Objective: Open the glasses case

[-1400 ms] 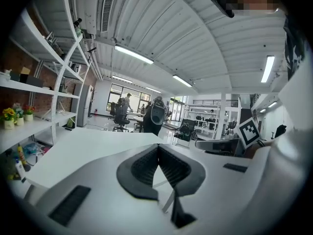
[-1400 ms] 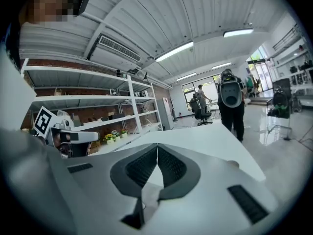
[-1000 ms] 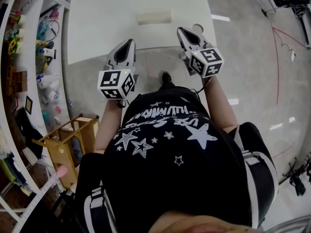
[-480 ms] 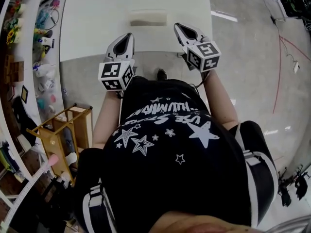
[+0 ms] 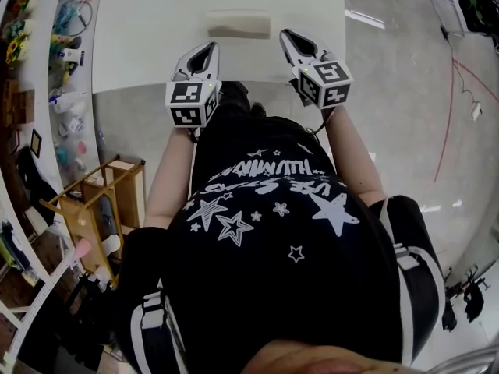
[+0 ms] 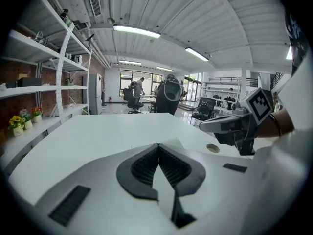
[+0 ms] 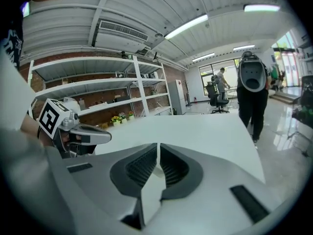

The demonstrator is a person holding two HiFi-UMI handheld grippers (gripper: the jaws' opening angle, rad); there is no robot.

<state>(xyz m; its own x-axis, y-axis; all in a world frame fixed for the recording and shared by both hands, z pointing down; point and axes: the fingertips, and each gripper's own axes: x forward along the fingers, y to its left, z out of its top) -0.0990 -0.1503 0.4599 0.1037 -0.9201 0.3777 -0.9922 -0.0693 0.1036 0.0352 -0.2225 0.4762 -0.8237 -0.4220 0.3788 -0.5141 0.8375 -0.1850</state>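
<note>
The beige glasses case lies closed on the white table, a little way in from the near edge. My left gripper is over the table edge, just short of the case's left end, with its jaws shut and empty. The right gripper is beside the case's right end, also shut on nothing. In the left gripper view the toothed pads meet at the tip, and a corner of the case shows just beyond them. In the right gripper view the jaws are closed and the case is hidden behind them.
White shelves with bottles and flower pots run along the table's left side. A wooden stool stands on the floor at the left. A small round disc sits in the tabletop. A person in black stands beyond the table's far end.
Both grippers have moved forward from in front of the table to its near edge, closing on the case from either side. Both stayed shut.
</note>
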